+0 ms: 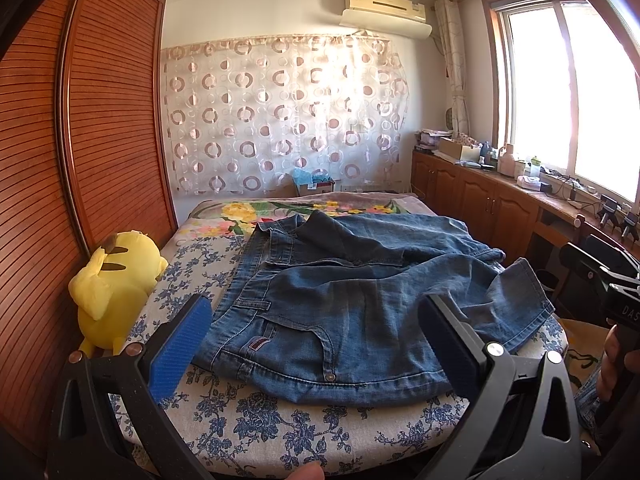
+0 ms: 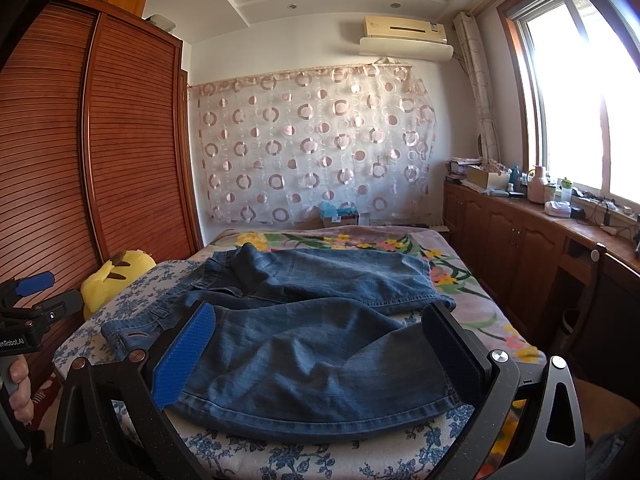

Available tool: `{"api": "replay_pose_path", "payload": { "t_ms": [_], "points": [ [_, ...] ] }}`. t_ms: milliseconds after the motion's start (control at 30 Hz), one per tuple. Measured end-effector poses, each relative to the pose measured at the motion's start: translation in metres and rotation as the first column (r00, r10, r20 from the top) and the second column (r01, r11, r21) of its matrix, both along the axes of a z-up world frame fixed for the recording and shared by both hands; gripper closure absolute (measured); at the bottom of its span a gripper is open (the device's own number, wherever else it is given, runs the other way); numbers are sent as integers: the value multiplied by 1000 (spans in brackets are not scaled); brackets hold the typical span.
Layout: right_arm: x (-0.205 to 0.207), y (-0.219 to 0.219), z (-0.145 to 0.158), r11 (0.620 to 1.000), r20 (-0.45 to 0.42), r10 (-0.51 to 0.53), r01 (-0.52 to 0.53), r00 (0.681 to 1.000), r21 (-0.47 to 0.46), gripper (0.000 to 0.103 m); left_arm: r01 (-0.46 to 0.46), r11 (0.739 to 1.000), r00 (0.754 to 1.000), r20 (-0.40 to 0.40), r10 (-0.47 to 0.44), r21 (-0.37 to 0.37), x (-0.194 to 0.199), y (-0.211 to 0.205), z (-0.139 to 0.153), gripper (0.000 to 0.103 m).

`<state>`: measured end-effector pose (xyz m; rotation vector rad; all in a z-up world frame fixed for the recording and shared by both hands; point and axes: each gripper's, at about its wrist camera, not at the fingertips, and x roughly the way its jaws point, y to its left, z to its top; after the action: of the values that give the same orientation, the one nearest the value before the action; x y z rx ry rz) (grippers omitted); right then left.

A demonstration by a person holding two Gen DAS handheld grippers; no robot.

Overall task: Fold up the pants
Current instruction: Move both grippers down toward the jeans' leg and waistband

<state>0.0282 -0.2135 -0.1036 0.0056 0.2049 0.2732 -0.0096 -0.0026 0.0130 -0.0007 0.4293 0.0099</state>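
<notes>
Blue denim pants [image 1: 360,304] lie rumpled at the bed's [image 1: 280,424] near edge: soft, heavy, limp. Left tongs [image 1: 316,332] and right tongs [image 2: 320,344] gape wide, empty; likely grasp waistband and hem.

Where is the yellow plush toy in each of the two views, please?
Left wrist view: the yellow plush toy sits at the left, between the wardrobe and the bed edge, beside the left gripper.
Right wrist view: the toy shows partly, left of middle, smaller.
Shared landmark: the air conditioner high on the wall.
</notes>
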Motion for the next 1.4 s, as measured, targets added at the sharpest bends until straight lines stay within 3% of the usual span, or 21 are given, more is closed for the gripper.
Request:
{"api": "replay_pose_path", "payload": {
  "t_ms": [767, 1067, 1400],
  "points": [
    [2, 1, -1, 1000, -13, 10, -10, 1000, 3, 0, 0, 1000, 1000, -19, 0, -5, 0, -2, -1, 0],
    [4, -3, -3, 1000, -29, 21, -22, 999, -12, 0, 22, 1000, 998, -50, -22, -7, 9, 8, -18, 0],
    [24, -29, -20, 999, -117, -9, 5, 993, -35, 2, -8, 1000, 990, -140, 5, -24, 34, 51, -52, 0]
  ]
}}
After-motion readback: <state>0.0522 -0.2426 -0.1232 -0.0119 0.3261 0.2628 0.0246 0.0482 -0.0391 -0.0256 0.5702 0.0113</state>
